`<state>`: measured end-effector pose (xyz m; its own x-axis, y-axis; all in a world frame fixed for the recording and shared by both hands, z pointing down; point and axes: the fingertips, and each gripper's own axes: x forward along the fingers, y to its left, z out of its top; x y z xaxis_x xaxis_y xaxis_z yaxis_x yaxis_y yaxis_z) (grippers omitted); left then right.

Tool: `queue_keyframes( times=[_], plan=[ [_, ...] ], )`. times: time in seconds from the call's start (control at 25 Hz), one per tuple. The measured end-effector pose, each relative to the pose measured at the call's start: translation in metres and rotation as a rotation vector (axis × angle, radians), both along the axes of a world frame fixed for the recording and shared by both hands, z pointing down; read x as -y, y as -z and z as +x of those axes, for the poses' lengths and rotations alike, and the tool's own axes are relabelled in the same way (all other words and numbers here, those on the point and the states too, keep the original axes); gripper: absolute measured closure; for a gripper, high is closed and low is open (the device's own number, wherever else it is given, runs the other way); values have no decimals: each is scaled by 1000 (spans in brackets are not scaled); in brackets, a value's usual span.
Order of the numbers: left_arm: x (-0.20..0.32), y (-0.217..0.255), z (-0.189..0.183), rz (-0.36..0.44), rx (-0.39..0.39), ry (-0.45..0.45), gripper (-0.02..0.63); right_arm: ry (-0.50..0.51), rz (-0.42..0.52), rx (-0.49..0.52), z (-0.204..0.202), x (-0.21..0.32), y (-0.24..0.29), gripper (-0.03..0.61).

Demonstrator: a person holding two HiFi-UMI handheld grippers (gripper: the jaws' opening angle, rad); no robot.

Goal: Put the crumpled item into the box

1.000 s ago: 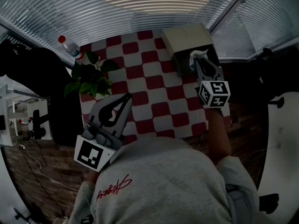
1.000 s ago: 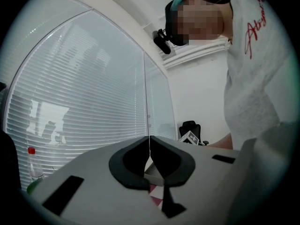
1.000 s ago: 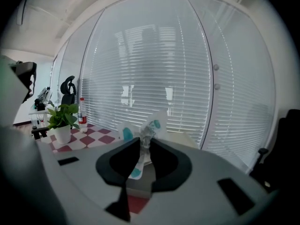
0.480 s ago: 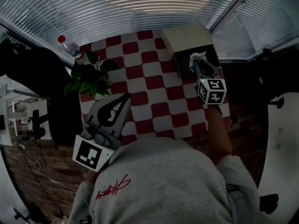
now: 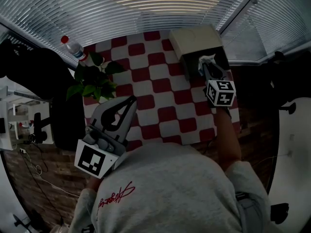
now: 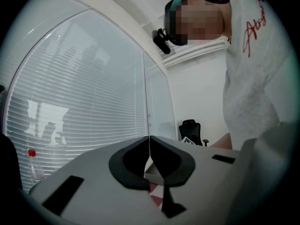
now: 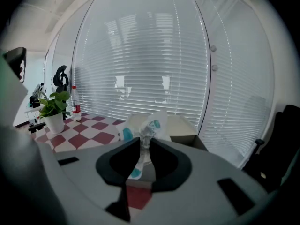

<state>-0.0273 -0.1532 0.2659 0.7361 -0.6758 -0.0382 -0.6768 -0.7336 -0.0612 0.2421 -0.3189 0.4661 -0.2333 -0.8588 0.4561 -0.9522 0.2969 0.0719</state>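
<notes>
1. Lower now than a second ago, my right gripper (image 5: 206, 66) hangs over the box (image 5: 193, 40) at 1 o'clock on the checked table (image 5: 155, 98).
2. Its jaws are squeezed narrow on the crumpled item (image 5: 205, 58), a white wrapper with blue spots that sticks up past the tips.
3. My left gripper (image 5: 127, 106) sits at 7 o'clock, jaws pressed together, holding nothing.
4. I think the wrapper is light. If I let go too early, it may land on the rim and tumble out.
</notes>
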Motion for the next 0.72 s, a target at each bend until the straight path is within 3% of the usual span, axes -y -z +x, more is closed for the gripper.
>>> queue_keyframes(
  times=[0.72],
  plan=[
    [-1, 1, -7, -4, 5, 11, 595, -6, -85, 5, -4, 14, -13, 502]
  ],
)
